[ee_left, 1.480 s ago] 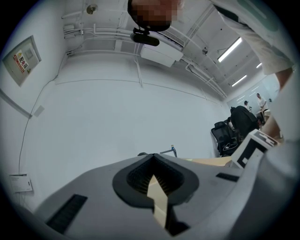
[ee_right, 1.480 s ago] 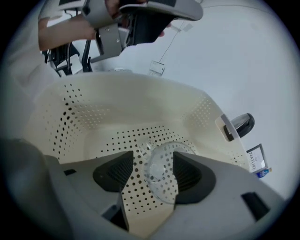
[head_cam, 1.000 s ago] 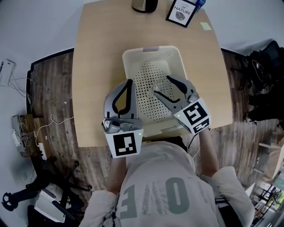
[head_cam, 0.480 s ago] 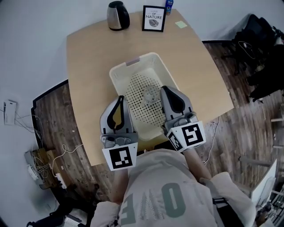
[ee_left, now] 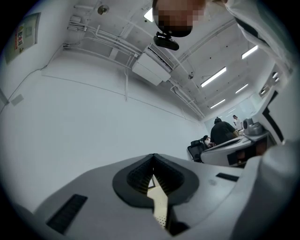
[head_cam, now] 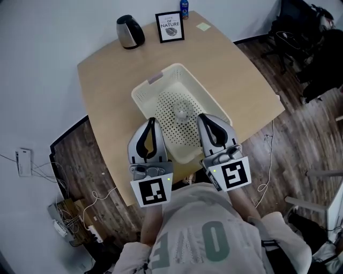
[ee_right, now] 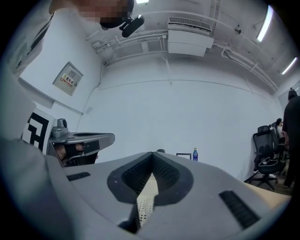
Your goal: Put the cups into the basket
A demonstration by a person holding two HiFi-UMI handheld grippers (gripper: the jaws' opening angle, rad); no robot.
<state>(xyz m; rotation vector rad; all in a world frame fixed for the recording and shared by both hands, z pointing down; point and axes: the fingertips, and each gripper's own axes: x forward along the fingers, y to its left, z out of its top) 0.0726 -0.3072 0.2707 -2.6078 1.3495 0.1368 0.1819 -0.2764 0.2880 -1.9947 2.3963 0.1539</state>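
A cream perforated basket (head_cam: 142, 98) stands in the middle of the round wooden table (head_cam: 236, 75). One clear cup (head_cam: 181, 109) lies inside it on the dotted floor. My left gripper (head_cam: 151, 121) is shut and empty, its tips over the basket's near left rim. My right gripper (head_cam: 202, 117) is also shut and empty, over the near right rim. Both point away from me, with the cup just beyond and between them. In the left gripper view the left gripper (ee_left: 153, 157) shows its tips together; in the right gripper view the right gripper (ee_right: 152, 154) shows the same.
At the table's far edge stand a dark kettle (head_cam: 128, 31), a framed sign (head_cam: 170, 27), a small blue bottle (head_cam: 184, 6) and a yellow note (head_cam: 203, 26). Black chairs (head_cam: 305, 32) stand at the right on the wooden floor; cables (head_cam: 69, 214) lie at the left.
The right gripper, open over the basket one second ago, has shut and drawn back to the near rim. The cup now lies free in the basket. The head view has shifted.
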